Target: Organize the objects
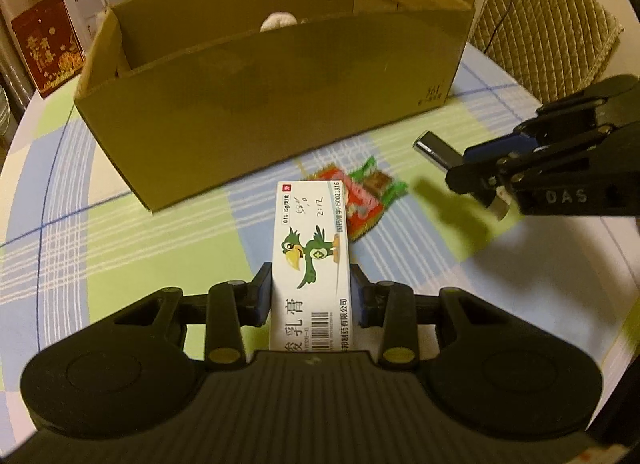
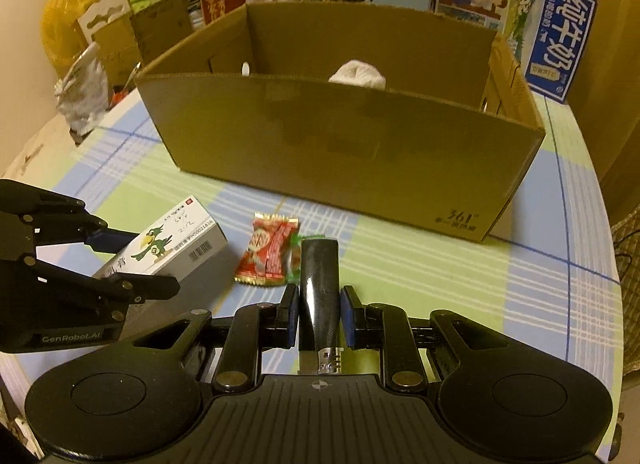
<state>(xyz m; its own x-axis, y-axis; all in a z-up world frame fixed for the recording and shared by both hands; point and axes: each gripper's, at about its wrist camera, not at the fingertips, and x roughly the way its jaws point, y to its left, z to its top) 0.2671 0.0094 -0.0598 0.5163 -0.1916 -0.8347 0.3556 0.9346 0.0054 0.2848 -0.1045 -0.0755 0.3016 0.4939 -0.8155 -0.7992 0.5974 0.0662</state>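
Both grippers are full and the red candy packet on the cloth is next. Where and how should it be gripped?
Probably from above. The red candy packet lies flat on the tablecloth, so a side approach finds little to grip. Close across its narrow middle, coming from the near side, since the cardboard box stands behind it and a green wrapper lies beside it.

table (image 2: 440, 264): plaid cloth | cardboard box (image 2: 340, 152) | candy wrappers (image 2: 270, 256)
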